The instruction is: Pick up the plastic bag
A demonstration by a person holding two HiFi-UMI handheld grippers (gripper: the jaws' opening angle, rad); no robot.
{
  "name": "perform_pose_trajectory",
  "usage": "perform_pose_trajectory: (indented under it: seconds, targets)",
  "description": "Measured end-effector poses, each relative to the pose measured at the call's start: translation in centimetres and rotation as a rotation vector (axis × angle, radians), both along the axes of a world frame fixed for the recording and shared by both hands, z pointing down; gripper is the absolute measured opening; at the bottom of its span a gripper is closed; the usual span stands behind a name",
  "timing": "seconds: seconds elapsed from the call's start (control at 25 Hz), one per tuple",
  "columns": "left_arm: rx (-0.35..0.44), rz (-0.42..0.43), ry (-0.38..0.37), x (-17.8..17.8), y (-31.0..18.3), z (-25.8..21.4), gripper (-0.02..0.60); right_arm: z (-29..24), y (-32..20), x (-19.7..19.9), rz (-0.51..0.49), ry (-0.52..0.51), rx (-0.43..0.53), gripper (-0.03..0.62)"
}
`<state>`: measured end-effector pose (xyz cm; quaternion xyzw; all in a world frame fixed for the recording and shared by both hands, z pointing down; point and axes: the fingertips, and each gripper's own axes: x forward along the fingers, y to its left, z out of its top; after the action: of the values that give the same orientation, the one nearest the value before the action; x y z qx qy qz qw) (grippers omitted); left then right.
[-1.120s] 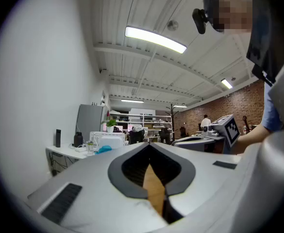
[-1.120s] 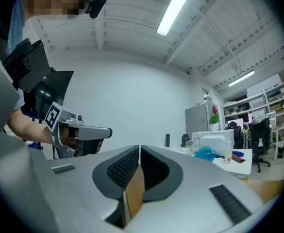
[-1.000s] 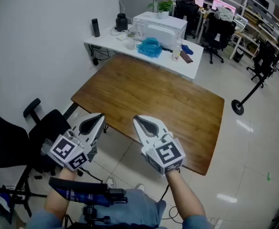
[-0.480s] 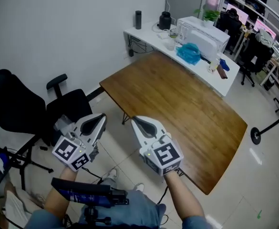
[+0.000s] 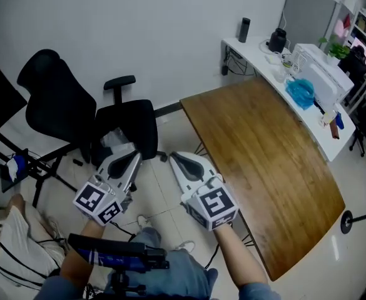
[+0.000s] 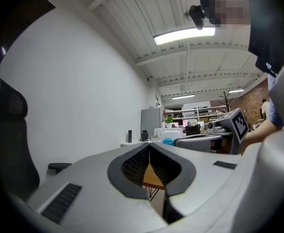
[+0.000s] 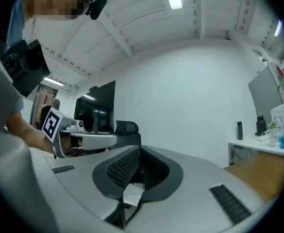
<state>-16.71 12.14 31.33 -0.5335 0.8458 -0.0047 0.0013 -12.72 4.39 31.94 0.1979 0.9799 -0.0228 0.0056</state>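
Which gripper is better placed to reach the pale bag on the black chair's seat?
Left, probably. In the head view the left gripper shows nearest the bag on the chair, while the right gripper is farther off, toward the wooden table. Both have fingers together, so either must open first.

Pale, crumpled plastic bag [image 5: 116,139] lying on the seat of the black office chair [image 5: 140,119].

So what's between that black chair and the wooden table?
Only bare tiled floor, as the head view shows; the black chair and the wooden table stand apart.
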Motion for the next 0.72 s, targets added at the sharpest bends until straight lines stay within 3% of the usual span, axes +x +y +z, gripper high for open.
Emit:
perform_pose_trajectory:
  seconds: [0.32,0.72]
  targets:
    - [0.004,-0.137,0.002,-4.8,7.9,0.5,0.012,0.6,8.2,-5.9,-0.143,0.030,-0.016,0.023]
    - [0.000,-0.197,0.042,-8.7,13.3,2.4,0.014,3.2,13.8,-10.9,-0.217,0.070,-0.033,0.025]
